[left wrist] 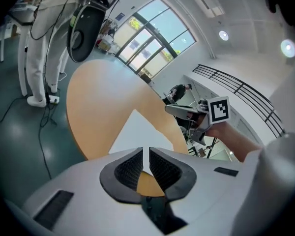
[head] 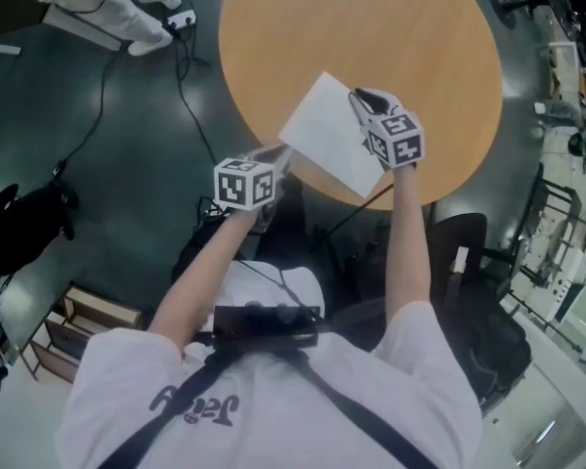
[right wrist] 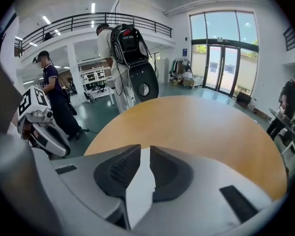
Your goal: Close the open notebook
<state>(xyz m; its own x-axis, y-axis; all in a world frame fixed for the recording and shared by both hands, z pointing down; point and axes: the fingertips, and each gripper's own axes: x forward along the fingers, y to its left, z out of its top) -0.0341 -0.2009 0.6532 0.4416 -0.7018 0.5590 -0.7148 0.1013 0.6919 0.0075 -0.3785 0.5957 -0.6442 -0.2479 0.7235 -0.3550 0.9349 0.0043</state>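
Loosely parted on the right gripper (right wrist: 145, 151): ribbed black pads, a smooth white sliver of page in the slot, unpinched. Barely cracked on the left gripper (left wrist: 149, 154): same matte grey shell, thin slit, nothing pinched. At both tips, flat on the round, smooth wooden table (head: 420, 27), near its closest edge: the white rectangular notebook (head: 324, 135).

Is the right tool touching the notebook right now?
Cannot tell. In the right gripper view the notebook shows white between the right tool's slightly parted jaws, but no contact or gap is plain.
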